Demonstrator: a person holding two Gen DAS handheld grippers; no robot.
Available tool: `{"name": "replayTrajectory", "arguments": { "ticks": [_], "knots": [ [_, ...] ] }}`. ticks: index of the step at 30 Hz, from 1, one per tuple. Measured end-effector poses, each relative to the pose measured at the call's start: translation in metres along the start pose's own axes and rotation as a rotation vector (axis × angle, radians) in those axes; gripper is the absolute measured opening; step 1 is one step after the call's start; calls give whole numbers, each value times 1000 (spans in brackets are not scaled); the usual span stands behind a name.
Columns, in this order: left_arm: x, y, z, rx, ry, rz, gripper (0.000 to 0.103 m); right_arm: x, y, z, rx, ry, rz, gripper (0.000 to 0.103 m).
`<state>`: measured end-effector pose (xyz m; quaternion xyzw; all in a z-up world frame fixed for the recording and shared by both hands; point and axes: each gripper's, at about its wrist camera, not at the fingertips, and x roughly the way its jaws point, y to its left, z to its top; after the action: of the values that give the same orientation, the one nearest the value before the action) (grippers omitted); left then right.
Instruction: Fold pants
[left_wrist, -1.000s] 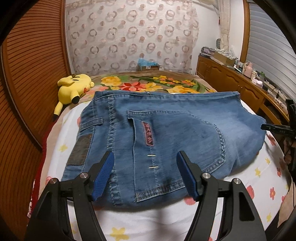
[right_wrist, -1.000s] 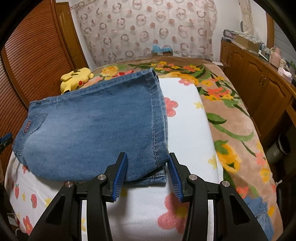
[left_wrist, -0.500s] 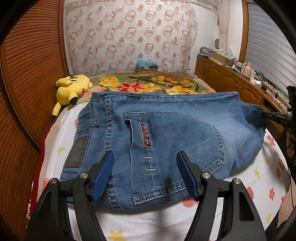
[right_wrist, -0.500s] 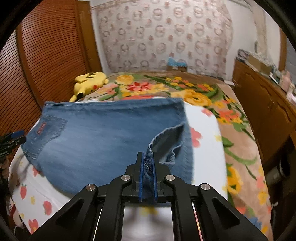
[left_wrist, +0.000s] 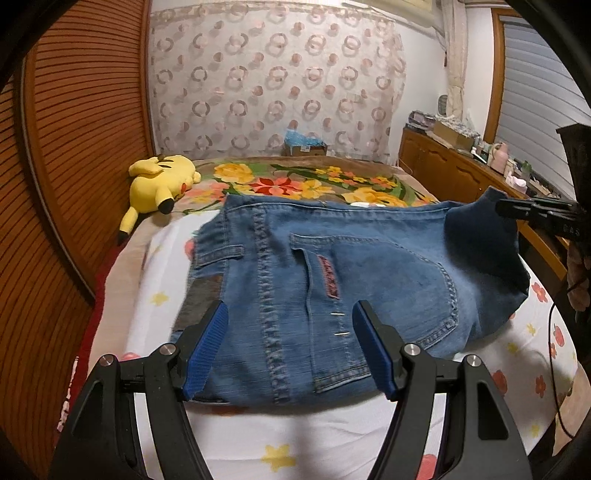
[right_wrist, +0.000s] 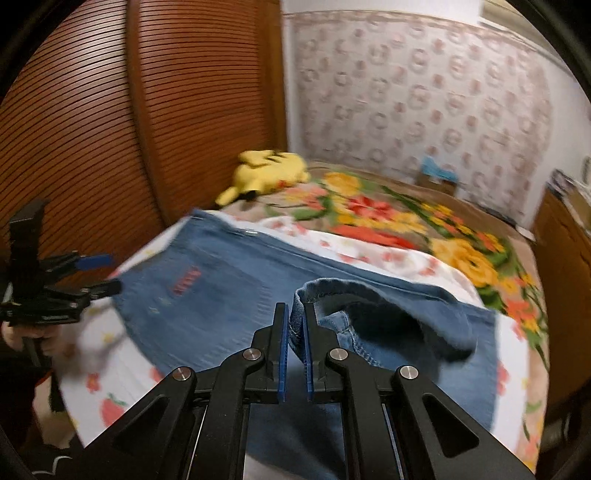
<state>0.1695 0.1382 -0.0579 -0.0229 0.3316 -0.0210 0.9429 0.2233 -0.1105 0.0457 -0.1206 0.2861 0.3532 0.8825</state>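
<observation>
Blue denim pants (left_wrist: 351, 280), folded, lying on the white flower-print bed sheet (left_wrist: 258, 435), back pocket up. Near the pants' far left corner, a yellow plush toy (left_wrist: 159, 184) on the floral blanket (left_wrist: 295, 184). Left gripper (left_wrist: 291, 350) spread wide, pointing down at the pants' near waist edge, pads straddling the denim without pressing. Right gripper (right_wrist: 294, 350) clamped on the pants' hem, raised off the sheet, so that end of the leg curls upward. Right view blurred.
</observation>
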Motion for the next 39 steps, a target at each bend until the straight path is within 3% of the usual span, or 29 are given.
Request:
{"name": "replayTrajectory", "arguments": {
  "ticks": [4,7,10,12,14,27,33,39],
  "knots": [
    [-1,6,0,-4,-1,2,71,18,23,1,-60,36,62,7],
    [2,4,1,1,3,-6,71,33,13,-5,-51,78,75,7],
    [7,-3,1,15,10,-22,71,37,1,-2,-26,91,76,15],
    [11,-10,5,27,13,-34,71,35,-9,0,-13,81,65,29],
    [16,-21,8,42,16,-49,71,32,-13,2,0,76,45,36],
    [55,-88,40,135,44,-164,71,48,-31,-10,64,72,-107,38],
    [70,-108,50,149,67,-238,66,62,-41,-14,113,99,-122,38],
    [92,-127,49,186,134,-255,61,69,-48,-13,147,114,-116,38]
  ]
}}
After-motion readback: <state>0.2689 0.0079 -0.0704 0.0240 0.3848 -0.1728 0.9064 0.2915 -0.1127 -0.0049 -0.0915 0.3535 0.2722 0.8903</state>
